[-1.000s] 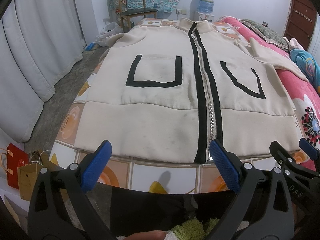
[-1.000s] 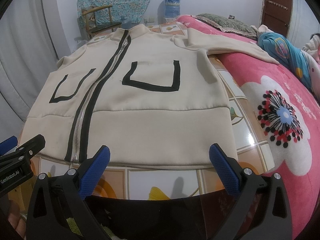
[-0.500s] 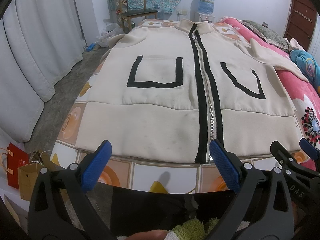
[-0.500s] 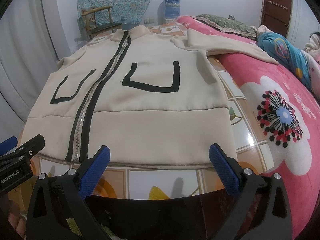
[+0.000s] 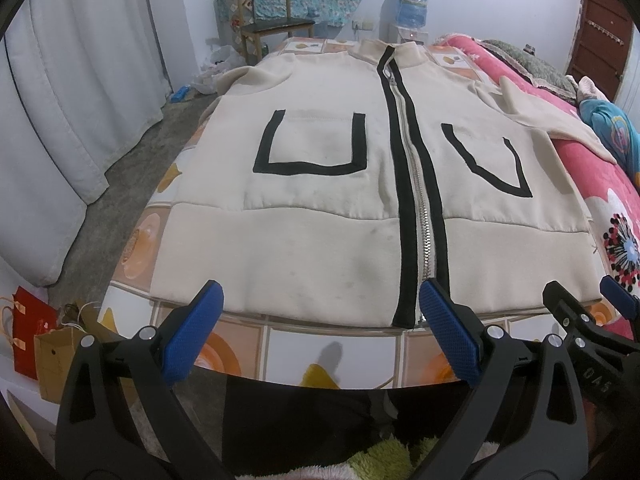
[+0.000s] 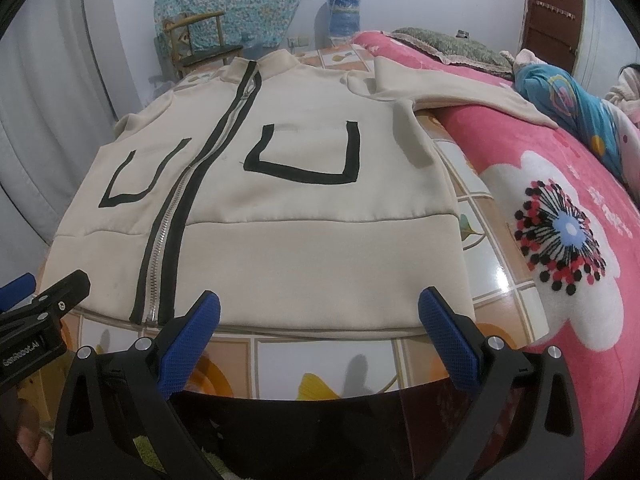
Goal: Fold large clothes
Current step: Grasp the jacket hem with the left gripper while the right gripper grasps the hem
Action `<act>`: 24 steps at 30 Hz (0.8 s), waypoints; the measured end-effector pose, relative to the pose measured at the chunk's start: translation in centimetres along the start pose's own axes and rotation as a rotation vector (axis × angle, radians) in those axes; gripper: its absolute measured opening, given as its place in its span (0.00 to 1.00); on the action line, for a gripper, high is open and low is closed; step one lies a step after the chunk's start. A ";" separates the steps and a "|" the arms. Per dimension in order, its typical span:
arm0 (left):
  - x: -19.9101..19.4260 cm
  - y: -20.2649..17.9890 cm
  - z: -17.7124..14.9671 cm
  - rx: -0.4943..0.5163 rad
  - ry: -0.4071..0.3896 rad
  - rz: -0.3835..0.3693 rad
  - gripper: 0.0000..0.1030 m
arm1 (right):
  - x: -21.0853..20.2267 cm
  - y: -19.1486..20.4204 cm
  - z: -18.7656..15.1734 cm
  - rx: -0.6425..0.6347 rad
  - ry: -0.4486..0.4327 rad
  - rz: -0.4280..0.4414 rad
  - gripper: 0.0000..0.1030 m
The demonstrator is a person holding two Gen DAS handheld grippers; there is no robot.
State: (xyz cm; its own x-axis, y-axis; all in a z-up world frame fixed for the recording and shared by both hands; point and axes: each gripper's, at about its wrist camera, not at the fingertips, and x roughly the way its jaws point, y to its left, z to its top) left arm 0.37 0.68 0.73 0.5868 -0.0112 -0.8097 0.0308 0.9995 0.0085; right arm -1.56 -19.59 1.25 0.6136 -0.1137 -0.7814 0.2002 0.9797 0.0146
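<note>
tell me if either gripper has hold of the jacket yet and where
Nothing is held. The left gripper and the right gripper are both open, short of the hem of the cream jacket, which lies flat and zipped.

Left gripper (image 5: 320, 320), right gripper (image 6: 319, 320): black frames, blue textured pads, silver screws; white "GenRobot.AI" lettering.

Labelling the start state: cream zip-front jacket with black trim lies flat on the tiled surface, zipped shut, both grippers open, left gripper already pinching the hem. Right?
One thing is wrong: the left gripper holds nothing. The left wrist view shows its blue pads open, short of the hem of the cream zip-front jacket with black trim. The rest stands: the jacket lies flat and zipped on the tiled surface, and the right gripper is open.
</note>
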 end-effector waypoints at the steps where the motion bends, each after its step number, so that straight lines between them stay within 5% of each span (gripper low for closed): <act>1: 0.3 0.1 0.1 0.005 0.005 -0.008 0.92 | 0.1 0.0 0.0 0.002 0.002 0.002 0.94; 6: 1.3 0.6 -0.3 0.028 -0.007 -0.043 0.92 | 0.9 -1.0 0.3 0.011 0.012 -0.001 0.94; 11: 1.1 3.8 -0.9 -0.021 -0.119 -0.134 0.92 | 1.0 -3.9 1.3 0.016 -0.014 -0.056 0.94; 18: 4.4 9.4 -0.1 -0.142 -0.066 -0.044 0.92 | 2.0 -7.6 1.7 0.035 0.026 -0.081 0.94; 24: 6.2 10.9 0.3 -0.124 -0.088 0.040 0.92 | 3.4 -7.3 1.3 0.002 0.082 -0.022 0.85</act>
State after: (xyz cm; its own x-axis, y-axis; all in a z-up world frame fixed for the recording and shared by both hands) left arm 4.55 11.49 -4.01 0.6544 0.0314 -0.7555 -0.0911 0.9951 -0.0376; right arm 0.06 -27.33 -0.71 0.5446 -0.1213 -0.8299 0.2145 0.9767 -0.0020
